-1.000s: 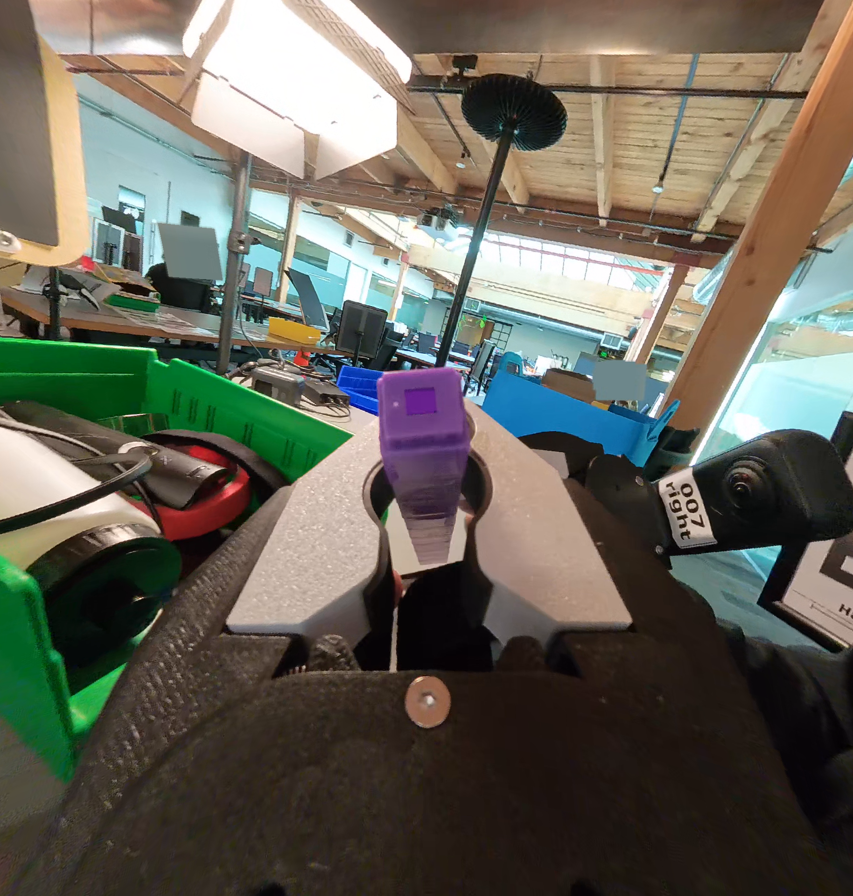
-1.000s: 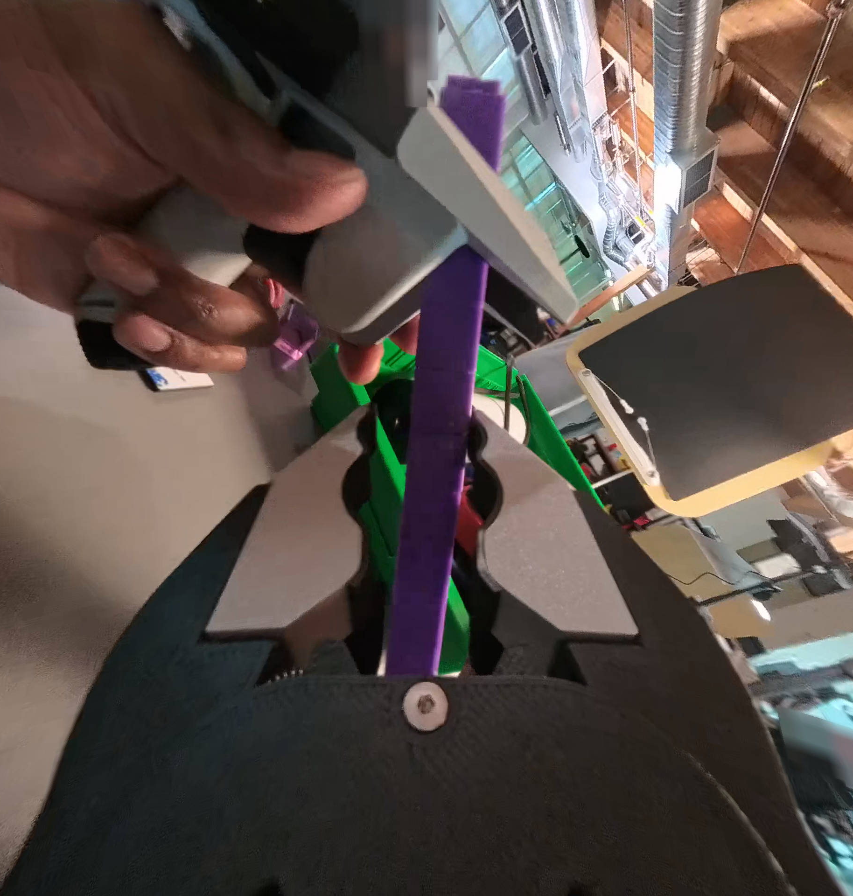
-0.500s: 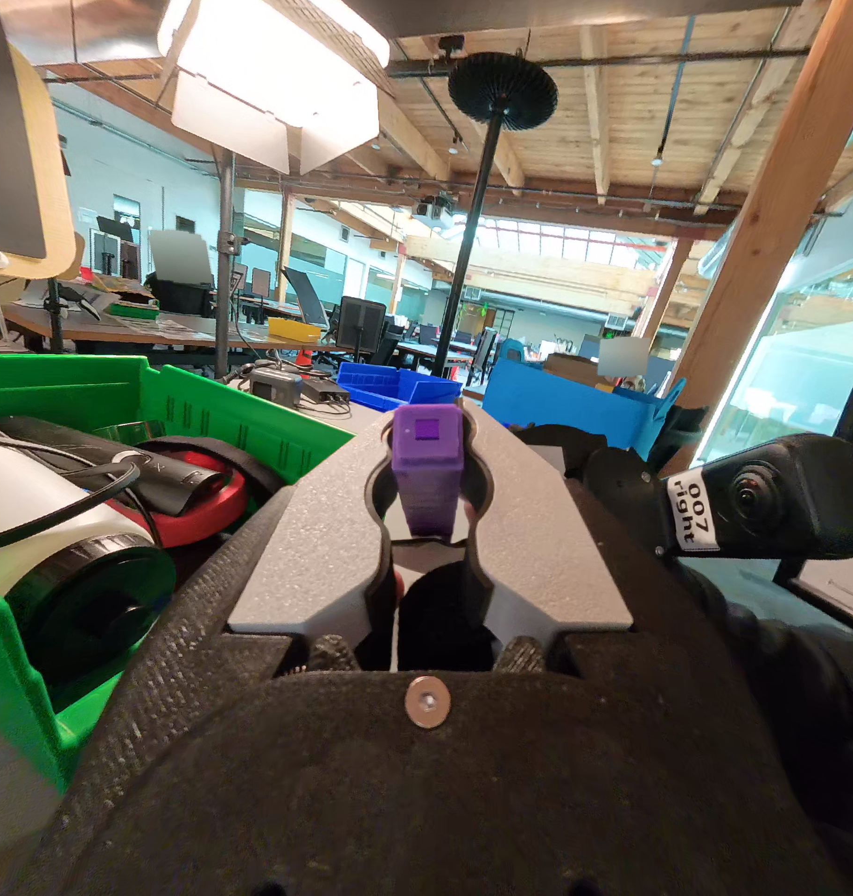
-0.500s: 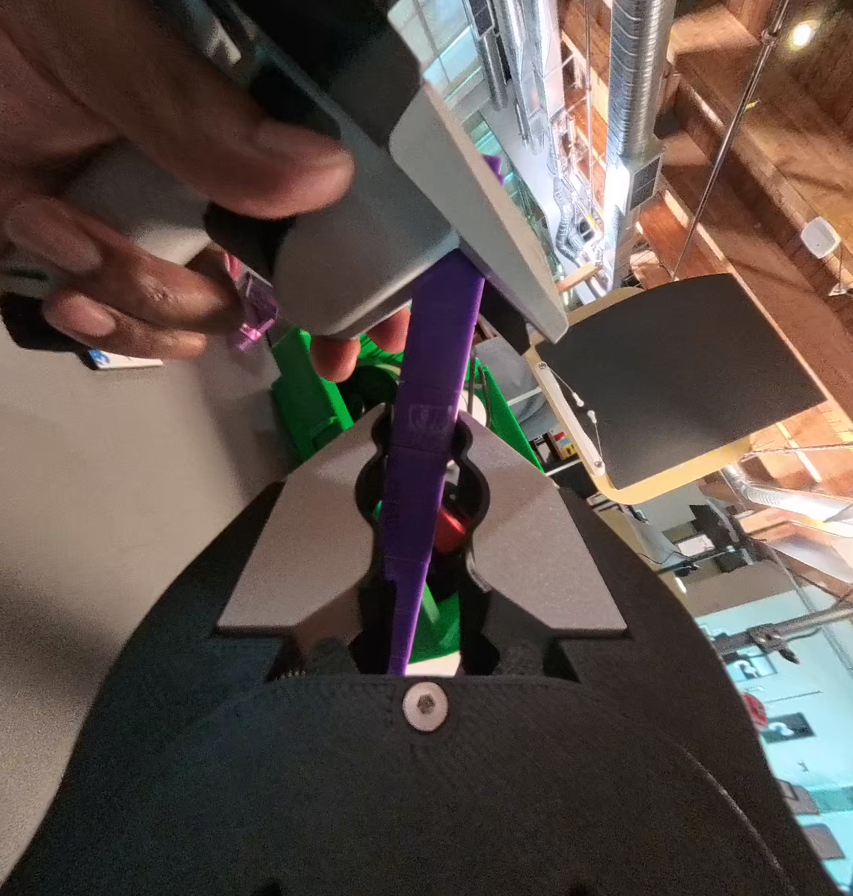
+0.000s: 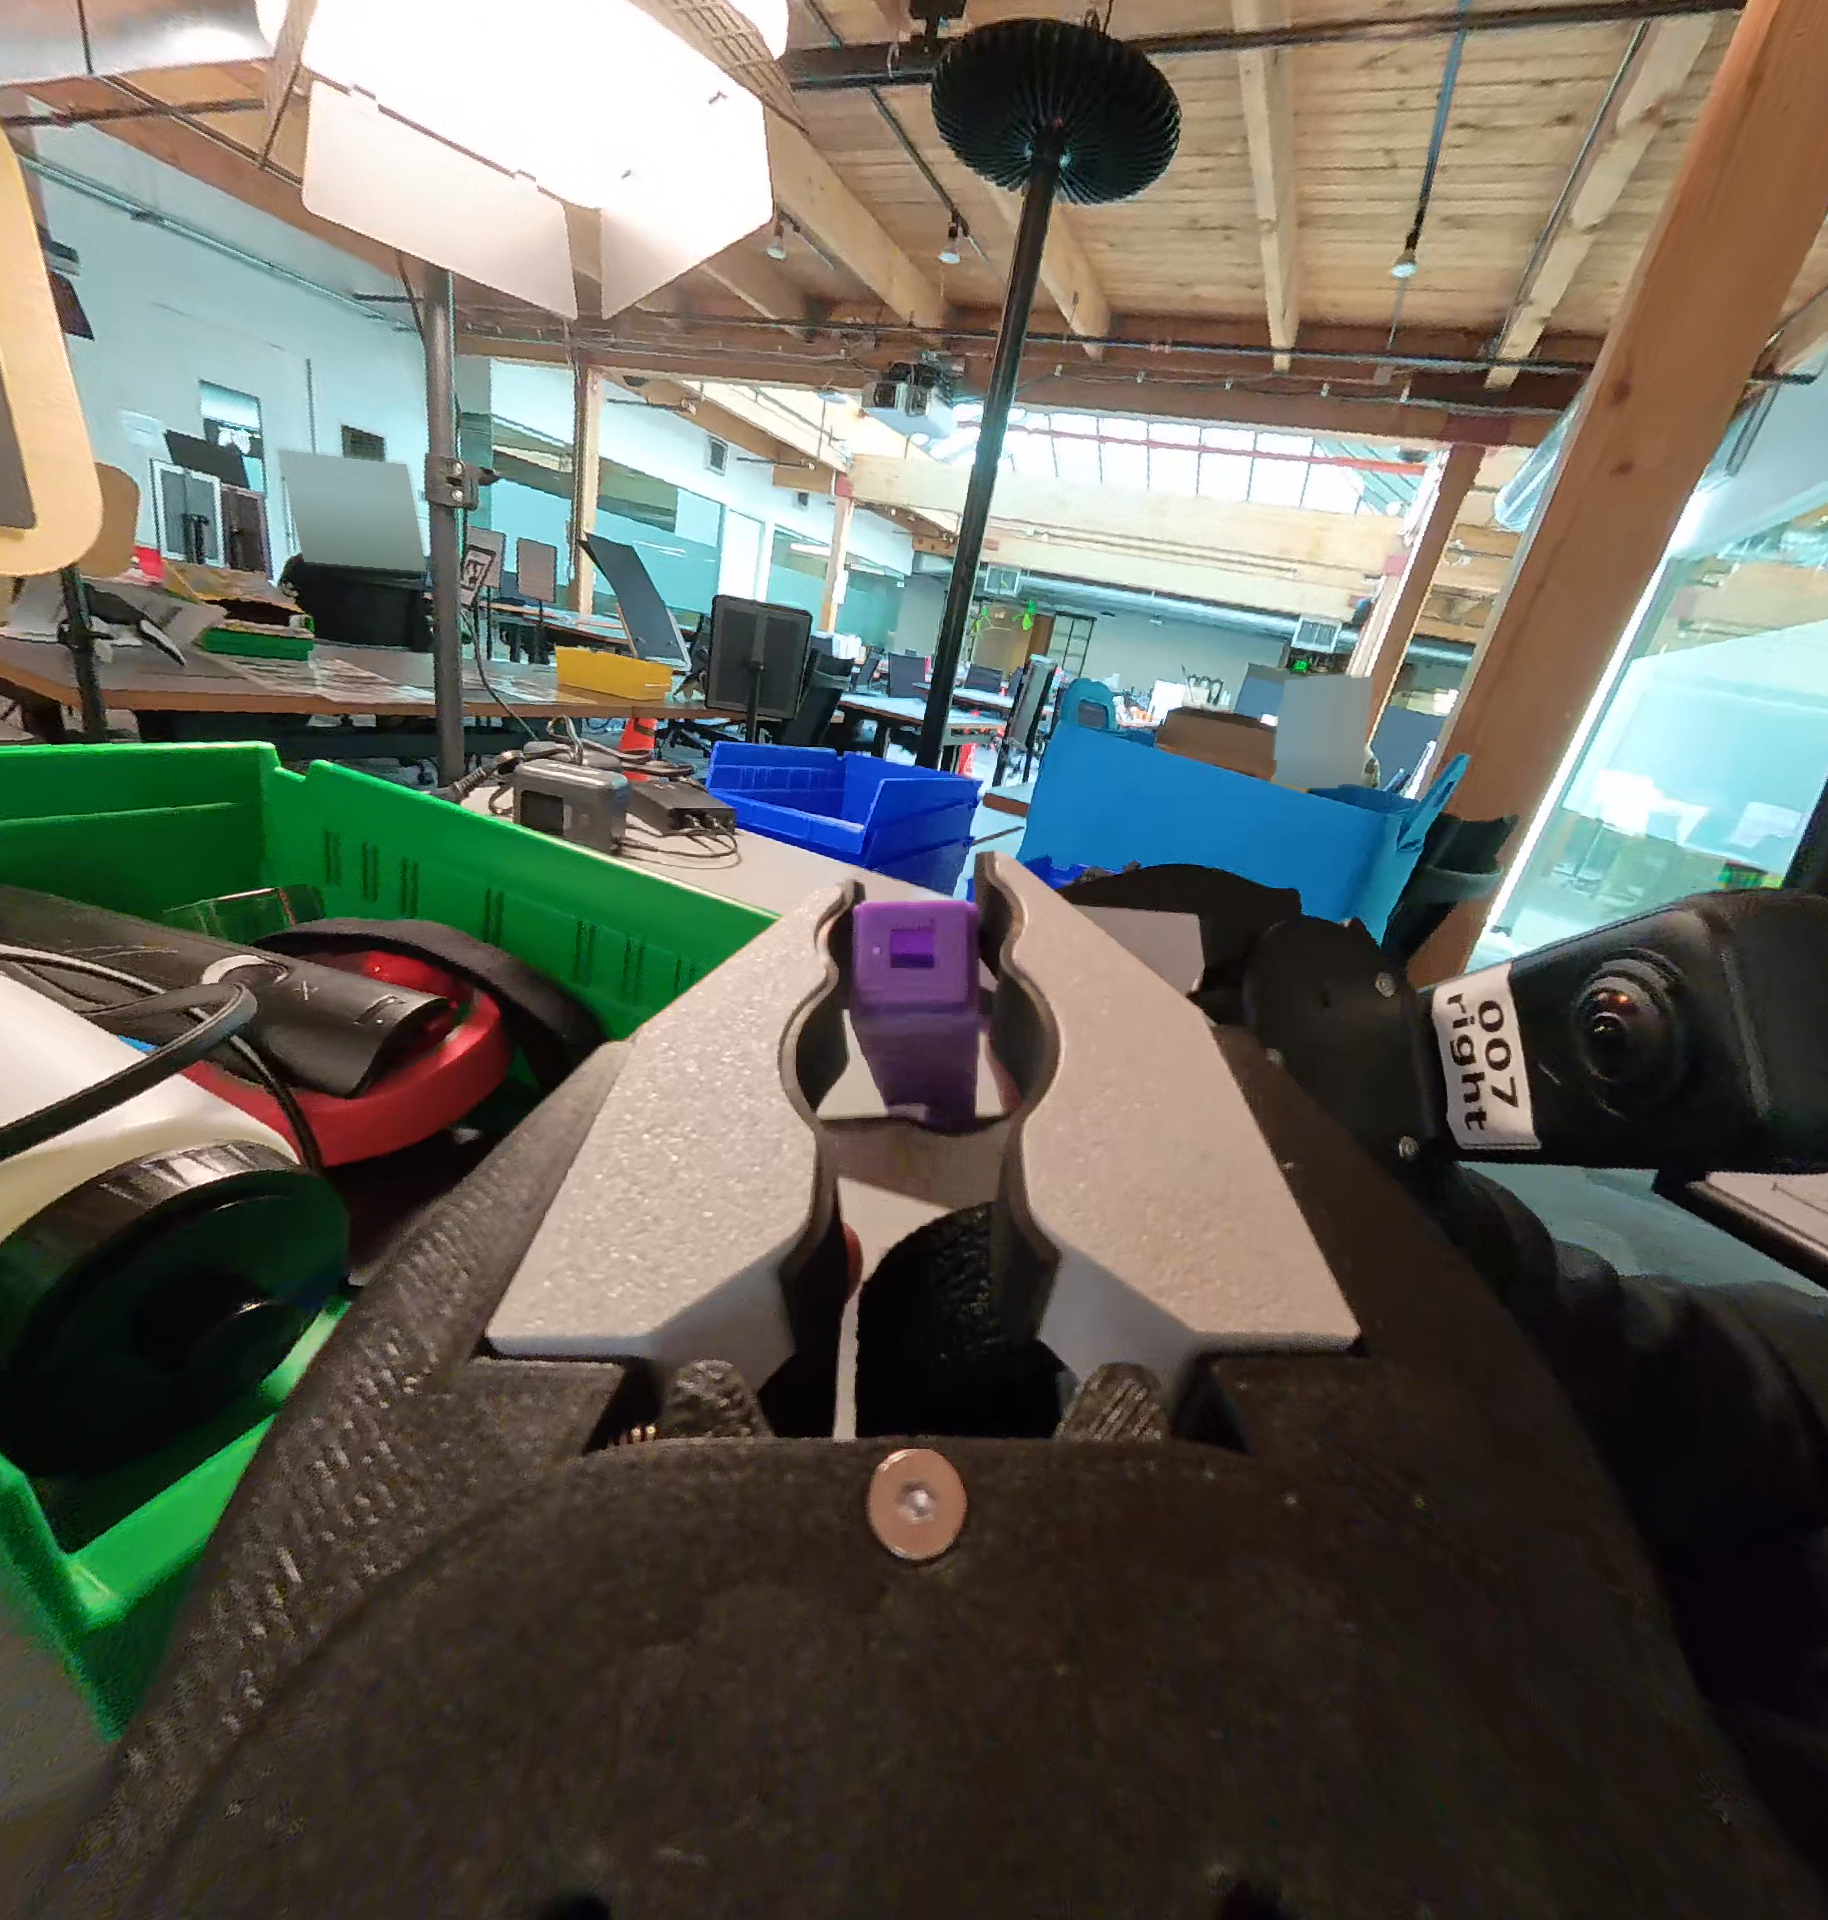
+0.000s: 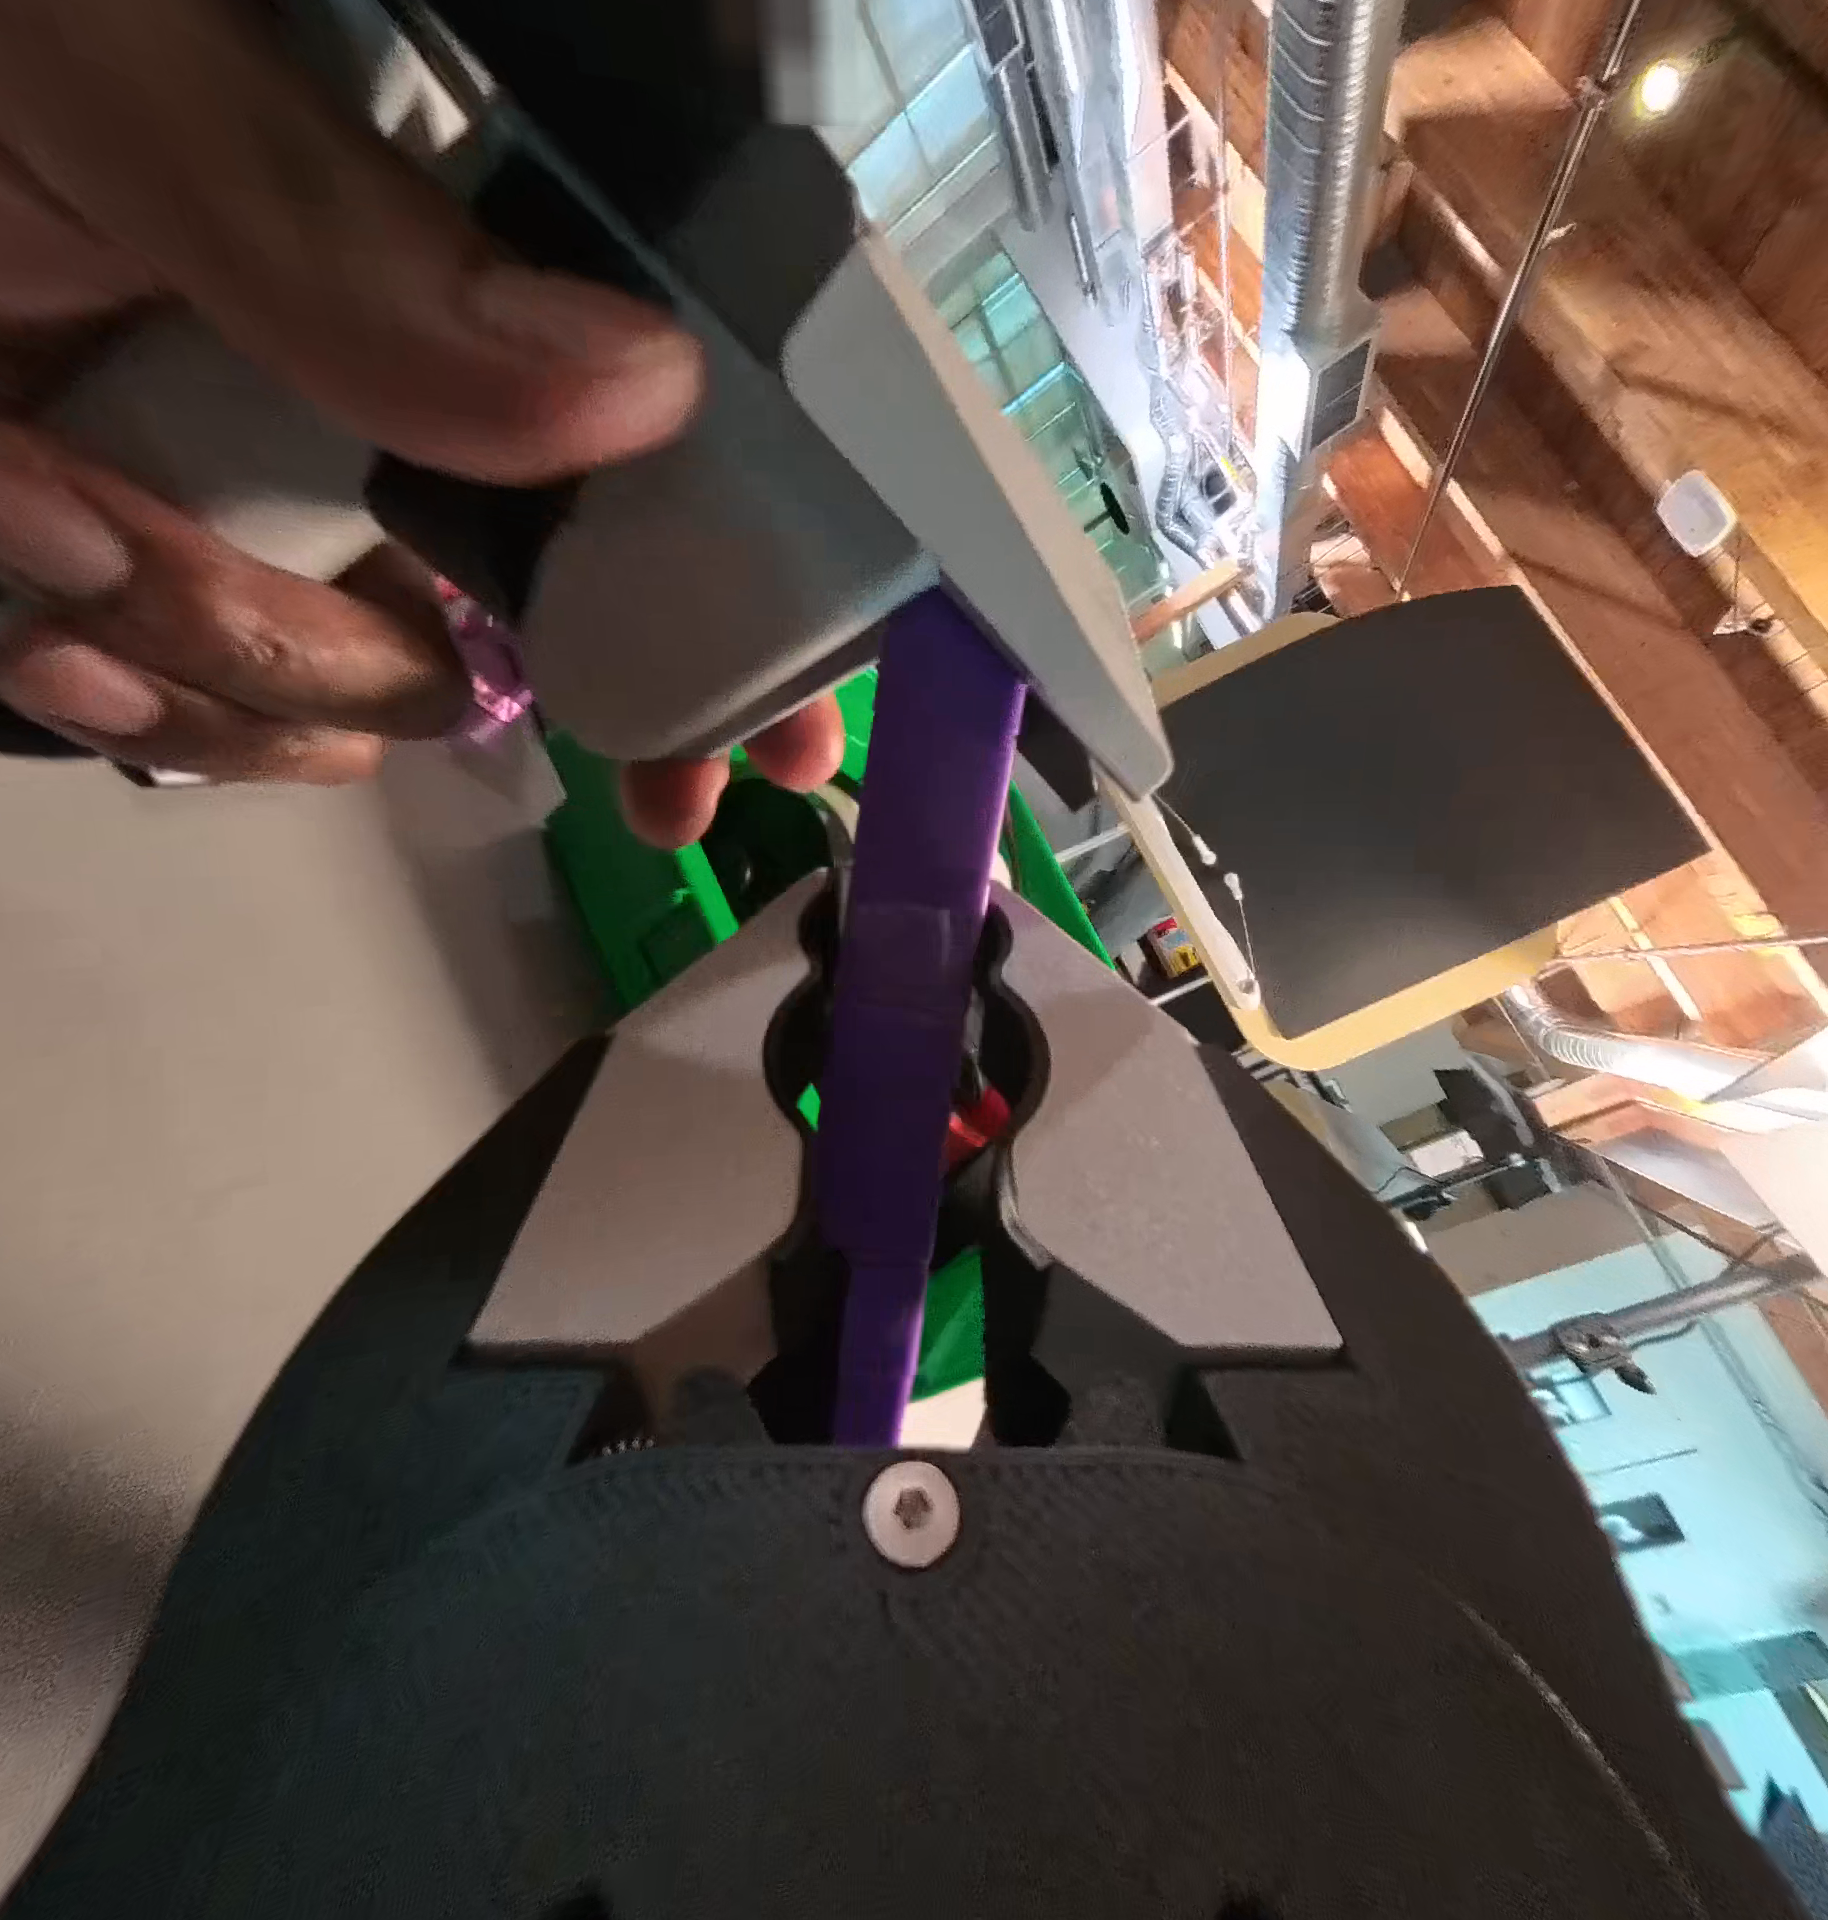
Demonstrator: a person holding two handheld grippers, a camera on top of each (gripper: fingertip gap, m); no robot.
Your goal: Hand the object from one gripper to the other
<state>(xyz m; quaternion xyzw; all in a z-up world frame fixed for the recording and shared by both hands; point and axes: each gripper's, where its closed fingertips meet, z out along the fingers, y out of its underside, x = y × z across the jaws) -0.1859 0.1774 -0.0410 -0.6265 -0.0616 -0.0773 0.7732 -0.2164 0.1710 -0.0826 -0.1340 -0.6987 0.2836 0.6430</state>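
Two grippers: the left gripper (image 5: 915,914) and the right gripper (image 6: 915,914). One purple bar (image 6: 910,997). One hand (image 6: 266,436). One green bin (image 5: 494,883). Two blue bins, a low one (image 5: 837,805) and a taller one (image 5: 1201,831). One yellow tray (image 5: 612,670). One lamp panel (image 5: 536,135).

Left claw (image 5: 915,935) clamped near its tips; right claw (image 6: 915,940) likewise closed.
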